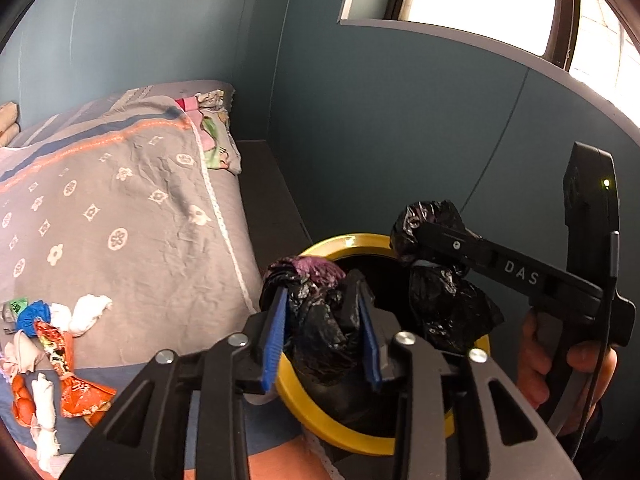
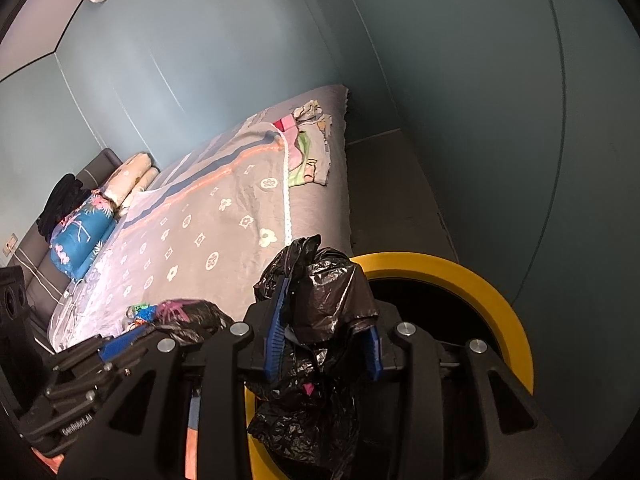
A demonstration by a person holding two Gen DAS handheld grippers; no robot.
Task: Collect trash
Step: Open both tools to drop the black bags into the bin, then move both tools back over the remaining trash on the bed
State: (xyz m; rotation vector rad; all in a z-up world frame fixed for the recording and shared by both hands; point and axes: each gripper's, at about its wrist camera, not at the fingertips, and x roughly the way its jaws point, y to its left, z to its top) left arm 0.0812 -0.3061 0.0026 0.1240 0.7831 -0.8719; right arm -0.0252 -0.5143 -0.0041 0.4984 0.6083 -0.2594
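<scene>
We hold a black bag's rim in both the left gripper [image 1: 324, 336] and right gripper [image 2: 326, 340], fingers pinching plastic, stretching it over the yellow-rimmed bin [image 1: 344, 242] to line it for the bed's wrappers [image 1: 60, 356].

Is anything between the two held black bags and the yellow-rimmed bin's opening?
Nothing visible. The left gripper holds one black bag and the right gripper the other black bag, both right over the yellow-rimmed bin, whose mouth is open.

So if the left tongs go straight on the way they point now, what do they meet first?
Probably the yellow-rimmed bin: the left tongs, with the black bag between them, point down into its dark opening. Depth is unclear.
</scene>
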